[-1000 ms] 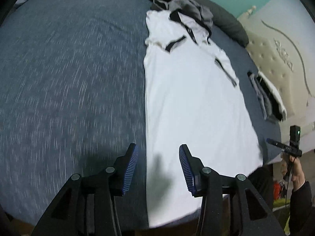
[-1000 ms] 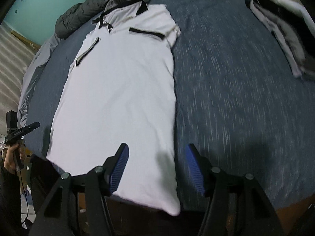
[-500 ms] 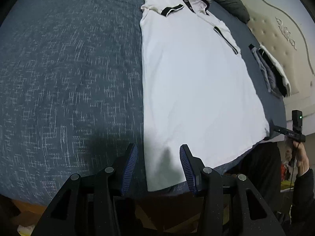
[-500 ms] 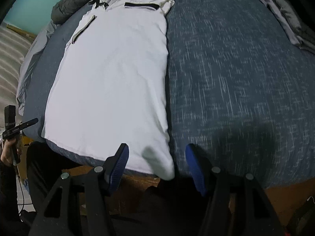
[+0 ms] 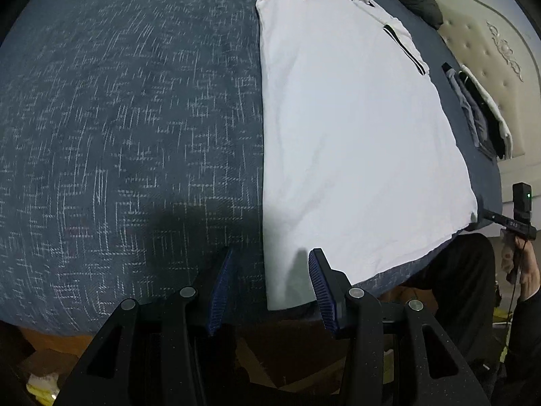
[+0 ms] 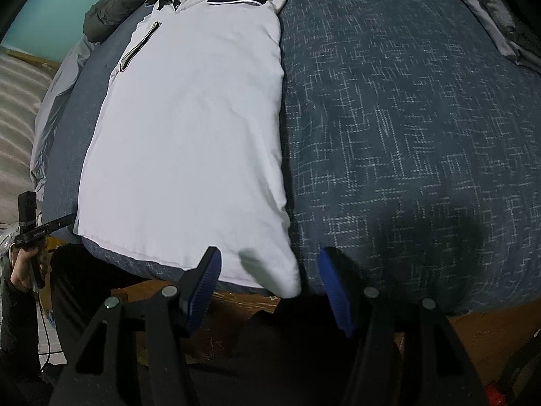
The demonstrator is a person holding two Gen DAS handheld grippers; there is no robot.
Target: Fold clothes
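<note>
A white polo shirt point(image 5: 351, 128) with black trim is laid flat and lengthwise on a bed point(image 5: 128, 118) covered in dark blue fabric with a pale crosshatch pattern. The collar end is seen at the far side of the bed, and the hem is seen at the near edge, where it slightly overhangs.

In the left wrist view, the left tongs point(image 5: 268, 291) are held wide, with nothing between the blue pads point(image 5: 219, 291). The shirt's near left hem corner is framed in the gap between the pads; whether the corner is touched cannot be told. The left pad is set over bare bedcover and the right pad over the white cloth.

In the right wrist view, the right tongs point(image 6: 270, 287) are likewise spread wide and empty. The shirt's point(image 6: 189, 135) near right hem corner, which droops over the bed edge point(image 6: 405, 135), is positioned between the pads, closer to the left one. The right pad is seen over blue bedcover just beside the shirt's side edge.

A stack of folded clothes point(image 5: 480, 115) is seen well apart from the shirt, near a tufted cream headboard point(image 5: 493, 50). A dark bundled garment point(image 6: 115, 3) lies beside the collar. The opposite gripper, held in a hand point(image 5: 517, 264), is visible at the margin of each view.
</note>
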